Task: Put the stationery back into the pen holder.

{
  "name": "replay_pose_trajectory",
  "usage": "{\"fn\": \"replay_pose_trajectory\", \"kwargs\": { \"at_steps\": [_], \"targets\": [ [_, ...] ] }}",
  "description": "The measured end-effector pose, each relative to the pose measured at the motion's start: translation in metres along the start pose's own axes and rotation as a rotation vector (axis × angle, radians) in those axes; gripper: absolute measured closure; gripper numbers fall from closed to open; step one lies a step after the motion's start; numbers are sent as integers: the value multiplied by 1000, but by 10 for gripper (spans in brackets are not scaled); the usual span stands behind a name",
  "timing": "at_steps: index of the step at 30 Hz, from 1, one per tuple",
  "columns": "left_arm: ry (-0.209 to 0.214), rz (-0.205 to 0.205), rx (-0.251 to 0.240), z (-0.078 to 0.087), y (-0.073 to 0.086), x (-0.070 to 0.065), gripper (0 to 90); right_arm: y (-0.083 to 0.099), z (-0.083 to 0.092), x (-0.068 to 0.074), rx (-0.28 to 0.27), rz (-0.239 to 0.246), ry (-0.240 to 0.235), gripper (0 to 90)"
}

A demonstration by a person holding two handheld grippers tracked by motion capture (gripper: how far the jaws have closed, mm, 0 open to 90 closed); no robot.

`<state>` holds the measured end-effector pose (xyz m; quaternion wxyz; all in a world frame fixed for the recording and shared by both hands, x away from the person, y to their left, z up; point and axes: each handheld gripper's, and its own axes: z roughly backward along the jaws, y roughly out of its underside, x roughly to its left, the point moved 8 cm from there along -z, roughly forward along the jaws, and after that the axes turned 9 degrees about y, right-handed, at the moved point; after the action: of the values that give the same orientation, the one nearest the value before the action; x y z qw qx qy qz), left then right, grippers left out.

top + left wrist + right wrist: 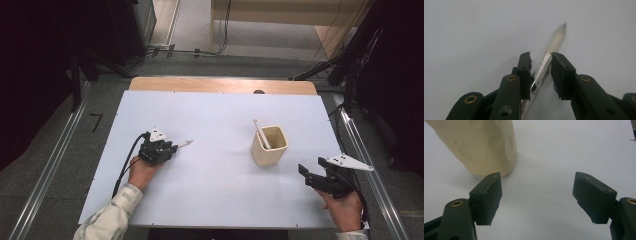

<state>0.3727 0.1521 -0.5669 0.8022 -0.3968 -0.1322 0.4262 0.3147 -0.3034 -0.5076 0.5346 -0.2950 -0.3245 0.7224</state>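
Even overhead light falls on the white table (210, 190), which is bright in the high view while the floor and the racks at far left and right sink into near black. Shadows are soft and short: a faint one lies beside the cup (269, 146), another under the left gripper (170, 148). In the left gripper view the pen (549, 53) is fairly sharp with a glint on its clear barrel, and its near end blurs between the jaws. In the right gripper view the cup (481, 145) looks slightly soft, perhaps out of focus. All three pictures are grainy
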Motion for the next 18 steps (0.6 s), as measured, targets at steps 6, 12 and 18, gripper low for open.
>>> {"fn": "replay_pose_trajectory", "kwargs": {
  "at_steps": [6,12,18],
  "targets": [
    [22,3,10,0,1,-2,755,0,1,0,-2,0,-1,219],
    [36,34,17,1,0,-2,804,0,1,0,-3,-3,0,220],
    [29,32,19,1,0,-2,805,-1,1,-1,-4,-3,1,221]
  ]
}}
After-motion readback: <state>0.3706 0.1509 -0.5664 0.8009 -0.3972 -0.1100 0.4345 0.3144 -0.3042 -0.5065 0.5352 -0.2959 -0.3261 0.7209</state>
